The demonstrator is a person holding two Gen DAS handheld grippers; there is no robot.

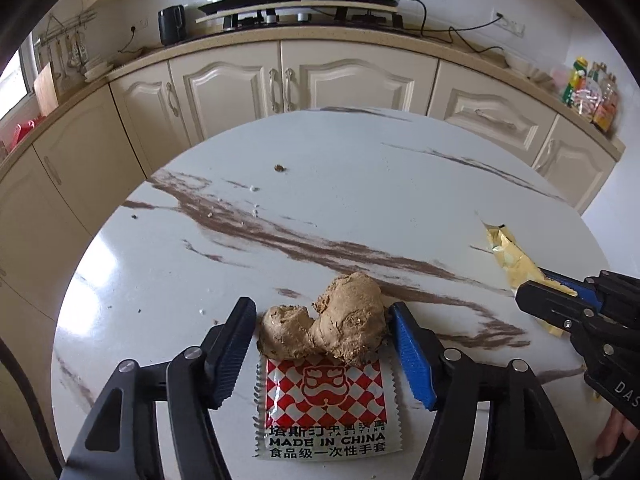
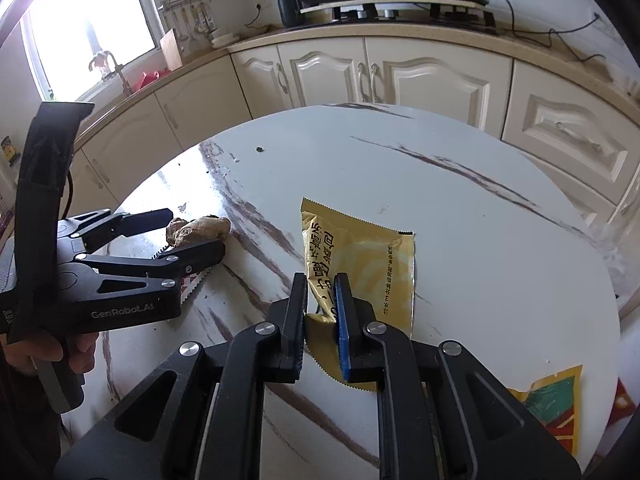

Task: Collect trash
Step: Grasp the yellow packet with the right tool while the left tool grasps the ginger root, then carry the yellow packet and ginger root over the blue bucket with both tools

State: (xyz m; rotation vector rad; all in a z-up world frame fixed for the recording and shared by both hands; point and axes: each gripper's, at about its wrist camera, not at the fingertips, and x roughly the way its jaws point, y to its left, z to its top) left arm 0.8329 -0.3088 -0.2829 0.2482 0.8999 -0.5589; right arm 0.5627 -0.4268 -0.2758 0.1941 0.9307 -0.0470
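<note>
Ginger [image 1: 328,320] lies on the white surface [image 1: 360,184], partly on a red-checked packet [image 1: 326,404] near its front edge; the left claw [image 1: 324,340] stands apart around it, not pressing. The right claw [image 2: 322,312] is clamped on a yellow wrapper [image 2: 360,264].

Daylight is pouring in from the bright blown-out window [image 2: 92,20] at the upper left of the right wrist view, washing out its panes. It is glaring off the glossy white brown-veined marble round tabletop [image 1: 360,184], strongest near its left rim. Both fisheye views are bending the cream cabinet fronts [image 1: 224,88] into curves, with black vignetting filling the corners. Focus is staying sharp centrally; shadows are lying soft.
</note>
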